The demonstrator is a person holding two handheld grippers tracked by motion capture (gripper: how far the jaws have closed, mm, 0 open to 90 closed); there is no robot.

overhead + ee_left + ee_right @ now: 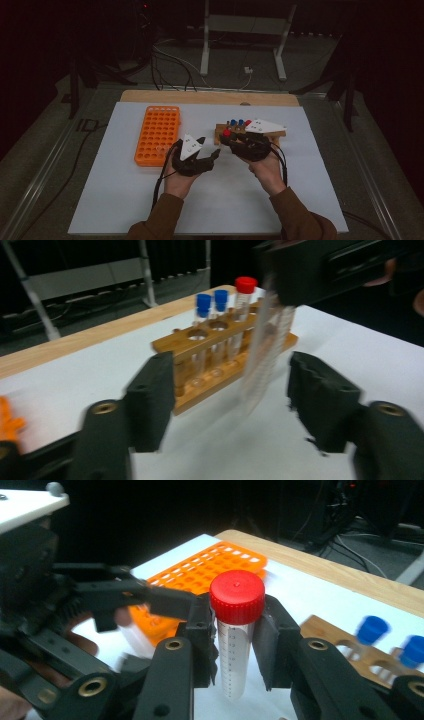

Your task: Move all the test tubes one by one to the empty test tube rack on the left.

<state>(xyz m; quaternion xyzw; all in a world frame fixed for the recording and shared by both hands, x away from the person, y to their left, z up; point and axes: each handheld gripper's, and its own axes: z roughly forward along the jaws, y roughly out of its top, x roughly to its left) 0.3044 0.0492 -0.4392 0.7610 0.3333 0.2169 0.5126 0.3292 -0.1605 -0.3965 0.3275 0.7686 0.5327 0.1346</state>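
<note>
My right gripper (238, 632) is shut on a clear tube with a red cap (237, 597), held upright just below the cap. In the high view this gripper (226, 140) hangs in front of a wooden rack (274, 134). In the left gripper view the same tube (265, 357) hangs blurred from the right gripper between my left gripper's (230, 377) jaws, with a gap on each side. The left gripper (209, 146) is open and sits just left of the right one. The wooden rack (220, 340) holds two blue-capped tubes (203, 302) and one red-capped tube (245, 285).
An orange rack (157, 134) with many empty holes lies on the white mat (125, 200), left of the grippers. A bare wooden table edge (210, 96) runs behind the mat. Cables and a white stand (245, 30) are on the floor beyond.
</note>
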